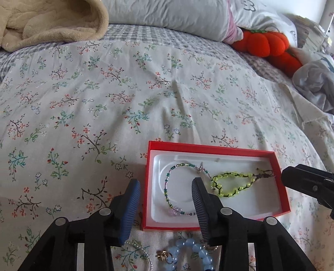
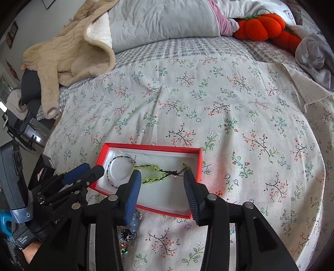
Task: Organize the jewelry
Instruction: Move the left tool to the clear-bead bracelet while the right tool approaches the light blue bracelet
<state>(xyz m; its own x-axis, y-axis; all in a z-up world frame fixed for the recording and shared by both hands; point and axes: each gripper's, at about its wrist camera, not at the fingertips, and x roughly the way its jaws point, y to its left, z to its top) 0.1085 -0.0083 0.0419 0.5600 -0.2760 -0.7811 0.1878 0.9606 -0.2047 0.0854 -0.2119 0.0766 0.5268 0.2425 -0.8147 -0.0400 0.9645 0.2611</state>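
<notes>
A red box [image 1: 279, 177] with a white liner lies on the floral bedspread; it also shows in the right wrist view [image 2: 200, 164]. Inside lie a thin multicolour bead bracelet [image 1: 179, 166] [image 2: 117, 159] and a yellow-green bead bracelet [image 1: 231, 184] [image 2: 154, 174]. My left gripper [image 1: 165, 185] is open and empty over the box's left edge. My right gripper [image 2: 160, 177] is open and empty above the box. A pale blue bead bracelet [image 1: 194, 250] [image 2: 134, 223], a thin silver chain [image 1: 144, 252] and small charms [image 1: 163, 255] [image 2: 129, 235] lie on the bed in front of the box.
A beige fleece garment [image 2: 68, 54], grey pillows [image 2: 162, 18] and orange plush pumpkins [image 2: 267, 27] lie at the head of the bed. Grey cloth [image 1: 315, 87] is bunched at the right. The bed's left edge [image 2: 56, 125] drops to a dark chair.
</notes>
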